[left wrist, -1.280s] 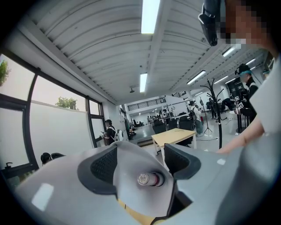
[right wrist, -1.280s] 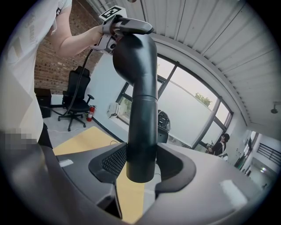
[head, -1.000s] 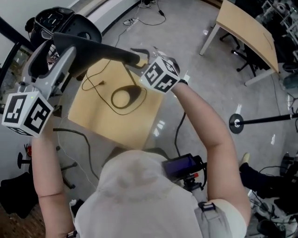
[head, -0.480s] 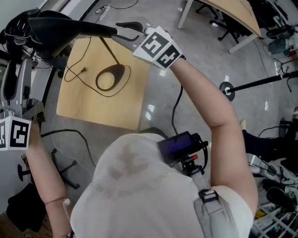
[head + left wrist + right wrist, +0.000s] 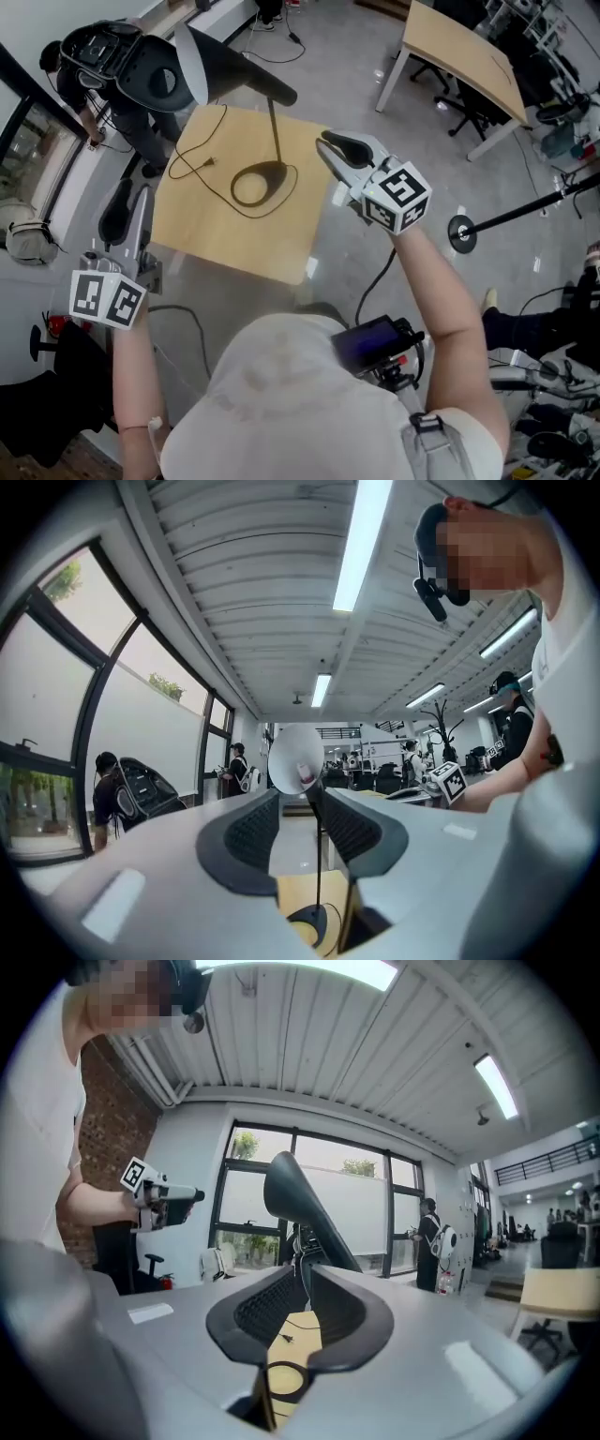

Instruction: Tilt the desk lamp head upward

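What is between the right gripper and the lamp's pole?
Just bare wooden tabletop, as the head view shows. The right gripper has just been closing its jaws on nothing, clear of the lamp's pole.

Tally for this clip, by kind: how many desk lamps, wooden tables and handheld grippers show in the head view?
Desk lamp: 1
Wooden tables: 2, near table and far table
Grippers: 2, left gripper and right gripper
Total: 5
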The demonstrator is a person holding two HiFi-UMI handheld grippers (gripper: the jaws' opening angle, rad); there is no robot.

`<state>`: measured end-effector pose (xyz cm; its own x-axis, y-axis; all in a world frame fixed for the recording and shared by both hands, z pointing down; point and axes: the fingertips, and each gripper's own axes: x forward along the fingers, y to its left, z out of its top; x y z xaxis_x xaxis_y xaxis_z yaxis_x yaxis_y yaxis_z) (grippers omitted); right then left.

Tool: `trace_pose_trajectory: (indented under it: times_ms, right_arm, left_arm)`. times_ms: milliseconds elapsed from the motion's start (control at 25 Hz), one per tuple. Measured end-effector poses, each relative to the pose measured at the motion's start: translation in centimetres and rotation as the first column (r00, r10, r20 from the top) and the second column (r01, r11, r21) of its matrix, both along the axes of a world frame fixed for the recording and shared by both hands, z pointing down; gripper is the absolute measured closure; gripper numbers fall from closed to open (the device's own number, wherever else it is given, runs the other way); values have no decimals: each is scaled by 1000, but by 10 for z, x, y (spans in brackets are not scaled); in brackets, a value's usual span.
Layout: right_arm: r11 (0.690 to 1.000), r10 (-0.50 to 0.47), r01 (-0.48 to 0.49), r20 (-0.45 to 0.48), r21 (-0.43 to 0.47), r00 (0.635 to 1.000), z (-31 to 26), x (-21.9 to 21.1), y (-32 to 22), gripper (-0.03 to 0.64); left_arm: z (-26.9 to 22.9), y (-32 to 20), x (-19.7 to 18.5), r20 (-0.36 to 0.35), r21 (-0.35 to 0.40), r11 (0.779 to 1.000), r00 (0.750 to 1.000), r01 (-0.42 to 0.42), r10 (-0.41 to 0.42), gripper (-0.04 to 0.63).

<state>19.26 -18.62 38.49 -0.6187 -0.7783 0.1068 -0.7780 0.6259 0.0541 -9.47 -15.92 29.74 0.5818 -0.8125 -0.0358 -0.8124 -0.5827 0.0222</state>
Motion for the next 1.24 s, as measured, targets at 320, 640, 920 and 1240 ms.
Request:
trace_pose_trajectory:
  times_ms: [320,640,920,1240]
  right_arm:
    - [994,66,-53,128,-100,990,42,2,78,594]
    - [992,53,-38,124,-120,991,73,-17,148,603]
    - [985,72,-51,127,-162,989,95,-24,189,603]
    - [984,55,-35,112,-174,992,101,-50,204,603]
  left_arm:
    - [78,62,-4,-31,-88,993,996,-80,78,543]
    - [146,102,9,-59,-172,973,988,-151,143,594]
    - [179,132,17,-57,-217,953,978,-210,203,594]
    - [191,150,13,-46,-233,942,970,-243,239,594]
